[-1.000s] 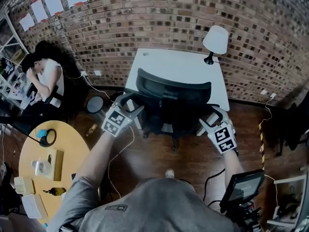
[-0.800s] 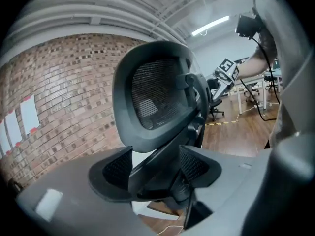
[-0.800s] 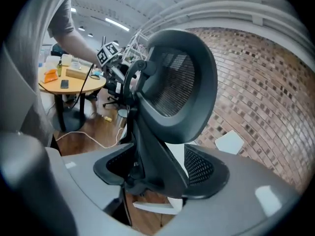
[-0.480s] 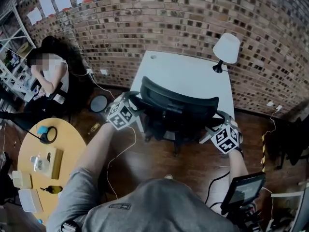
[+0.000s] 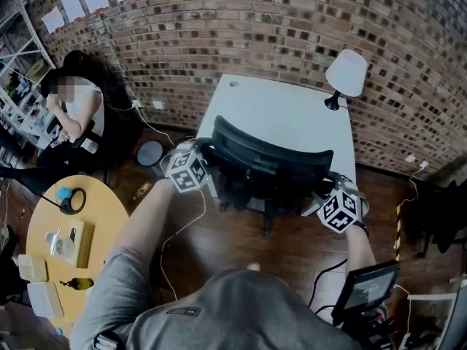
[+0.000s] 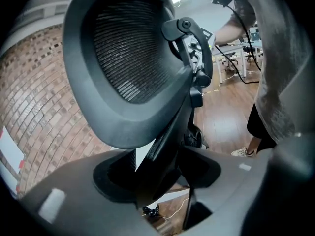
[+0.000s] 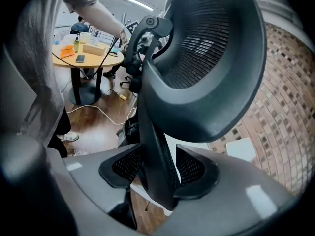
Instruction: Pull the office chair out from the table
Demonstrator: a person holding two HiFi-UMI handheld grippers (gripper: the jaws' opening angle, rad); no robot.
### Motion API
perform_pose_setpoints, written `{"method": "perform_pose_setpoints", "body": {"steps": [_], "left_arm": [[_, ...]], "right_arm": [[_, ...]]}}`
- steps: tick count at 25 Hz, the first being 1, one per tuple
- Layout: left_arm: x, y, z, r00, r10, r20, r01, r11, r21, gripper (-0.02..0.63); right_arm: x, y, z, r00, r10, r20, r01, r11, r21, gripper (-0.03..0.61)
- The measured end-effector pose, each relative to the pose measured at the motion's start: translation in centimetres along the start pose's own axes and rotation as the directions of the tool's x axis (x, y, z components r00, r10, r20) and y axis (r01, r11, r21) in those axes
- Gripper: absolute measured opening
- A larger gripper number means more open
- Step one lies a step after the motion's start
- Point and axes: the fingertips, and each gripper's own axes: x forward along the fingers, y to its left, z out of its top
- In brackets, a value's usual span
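The black mesh office chair point(image 5: 270, 155) is tucked under the white table point(image 5: 277, 108), its backrest toward me. My left gripper point(image 5: 206, 153) is at the backrest's left edge and my right gripper point(image 5: 330, 186) is at its right edge. In the left gripper view the backrest point(image 6: 123, 58) fills the frame, and its rim runs down between the jaws of the left gripper point(image 6: 160, 173). The right gripper view shows the backrest point(image 7: 206, 58) rim between the right gripper's point(image 7: 157, 168) pads. Both pairs of jaws have just been closing and now press on the rim.
A white lamp point(image 5: 345, 74) stands on the table's far right corner, against the brick wall. A round wooden table point(image 5: 51, 246) with small items is at the left, and a seated person point(image 5: 73, 111) is beyond it. Cables lie on the wooden floor point(image 5: 219, 232). A dark screen point(image 5: 365, 286) is at the lower right.
Both grippers have moved in and down onto the sides of the backrest and rolled. Their jaws now sit round its rim.
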Motion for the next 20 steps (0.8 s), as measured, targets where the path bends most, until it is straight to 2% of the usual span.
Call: {"method": "perform_pose_setpoints", "body": {"steps": [4,12,20], "left_arm": [[-0.5,-0.7,0.0,1.0,-0.012,-0.007,0.013,1.0,0.028,0.247],[-0.9,-2.0,0.6,1.0,-0.009,0.0,0.009,1.0,0.03,0.239],[-2.7,-3.9,1.2,0.999,-0.024,0.027,0.023,0.999,0.048,0.236]], "right_arm": [[-0.3,0.7,-0.2,1.0,0.011,-0.024,-0.012,0.999,-0.046,0.212],[-0.9,1.1,-0.9,0.998,-0.001,-0.068,-0.003,0.998,-0.069,0.201],[-2.8,3.0,-1.0,0.997,0.011,-0.073,-0.017,0.997,-0.081,0.199]]}}
